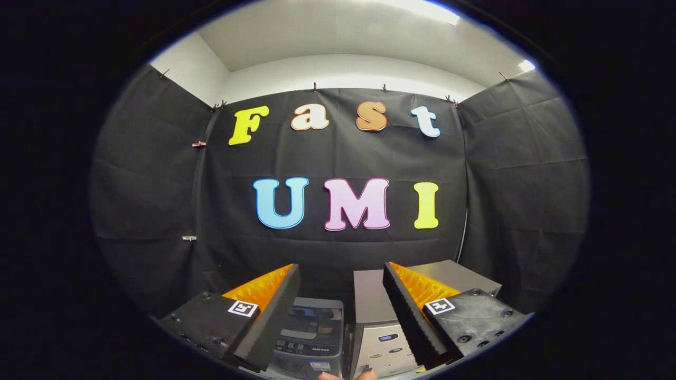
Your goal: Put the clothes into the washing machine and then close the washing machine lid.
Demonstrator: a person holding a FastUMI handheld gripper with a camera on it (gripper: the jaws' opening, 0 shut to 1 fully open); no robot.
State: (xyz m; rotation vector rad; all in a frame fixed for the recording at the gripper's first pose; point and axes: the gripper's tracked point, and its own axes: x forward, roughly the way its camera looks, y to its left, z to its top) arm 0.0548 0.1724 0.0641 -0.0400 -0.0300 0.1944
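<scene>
my gripper [342, 295] hangs spread and empty above a small washing machine [311, 338] beside a grey appliance [383, 327]; lid seems down, clothes unseen, so progress is unclear.

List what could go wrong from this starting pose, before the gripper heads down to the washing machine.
1. The gripper hangs open, holding nothing, aimed mostly at the booth wall; the washing machine sits low between the fingers, so a descent may be poorly lined up.
2. A grey box-like appliance stands right beside the washer; one finger could clip it on approach.
3. Fingertips of a person's hand show just below the machines and might be in the way.
</scene>
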